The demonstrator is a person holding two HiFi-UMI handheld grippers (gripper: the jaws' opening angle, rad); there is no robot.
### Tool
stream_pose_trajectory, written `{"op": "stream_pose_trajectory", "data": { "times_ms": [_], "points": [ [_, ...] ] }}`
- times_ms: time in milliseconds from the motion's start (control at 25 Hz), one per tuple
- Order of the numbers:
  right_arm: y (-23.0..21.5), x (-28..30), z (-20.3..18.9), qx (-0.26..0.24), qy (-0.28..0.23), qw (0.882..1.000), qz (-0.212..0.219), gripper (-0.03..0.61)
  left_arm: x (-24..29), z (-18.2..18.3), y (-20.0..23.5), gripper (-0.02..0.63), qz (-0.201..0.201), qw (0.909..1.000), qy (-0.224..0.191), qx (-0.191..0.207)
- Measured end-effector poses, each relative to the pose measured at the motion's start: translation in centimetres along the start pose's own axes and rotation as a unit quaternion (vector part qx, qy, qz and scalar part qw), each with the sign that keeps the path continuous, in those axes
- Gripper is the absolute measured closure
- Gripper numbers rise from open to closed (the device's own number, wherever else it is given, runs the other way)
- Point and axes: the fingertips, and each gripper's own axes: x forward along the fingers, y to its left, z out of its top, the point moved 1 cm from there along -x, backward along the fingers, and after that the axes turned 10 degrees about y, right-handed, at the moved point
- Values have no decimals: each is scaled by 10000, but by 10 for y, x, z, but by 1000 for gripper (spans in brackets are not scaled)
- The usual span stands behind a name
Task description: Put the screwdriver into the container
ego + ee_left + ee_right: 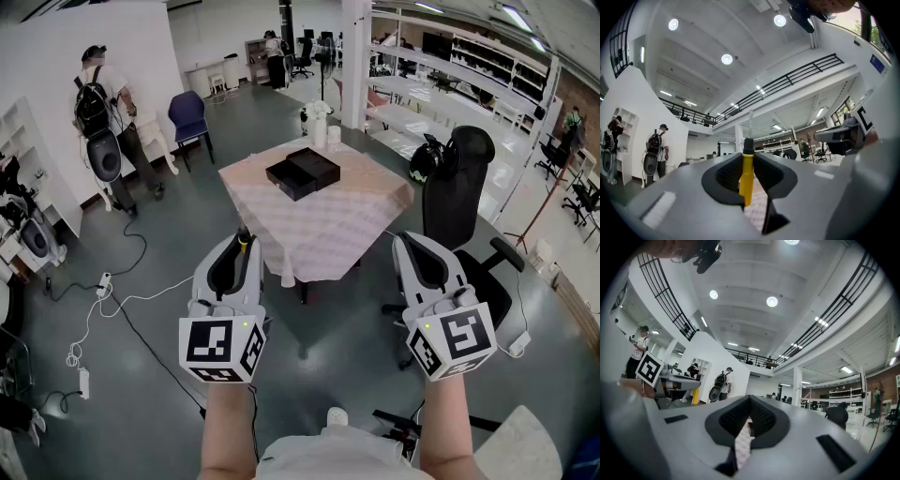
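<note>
A screwdriver (746, 176) with a yellow handle, a black collar and a thin metal shaft stands upright between the pads of my left gripper (748, 154). In the head view the left gripper (239, 246) is held low over the floor, with the screwdriver's tip (243, 239) poking past it. The open black box container (303, 172) lies on a table with a pink checked cloth (356, 216), well ahead of both grippers. My right gripper (405, 242) hovers level with the left one. In its own view the right gripper (750, 399) has its jaws closed together with nothing between them.
A black office chair (469, 187) stands right of the table and a blue chair (190, 117) to the far left. A person with a backpack (103, 112) stands by the white wall. Cables (94, 319) trail over the floor at left. White objects (323, 122) sit on the table's far edge.
</note>
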Motion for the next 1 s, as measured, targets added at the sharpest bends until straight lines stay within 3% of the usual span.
{"op": "stream_pose_trajectory", "data": {
  "times_ms": [640,1000],
  "points": [
    [-54,52,-26,19,-93,9997,218,574,60,-12,0,532,383,9992,23,67],
    [-69,113,-35,18,5,9997,256,574,117,-22,31,532,392,9992,99,71]
  ]
}}
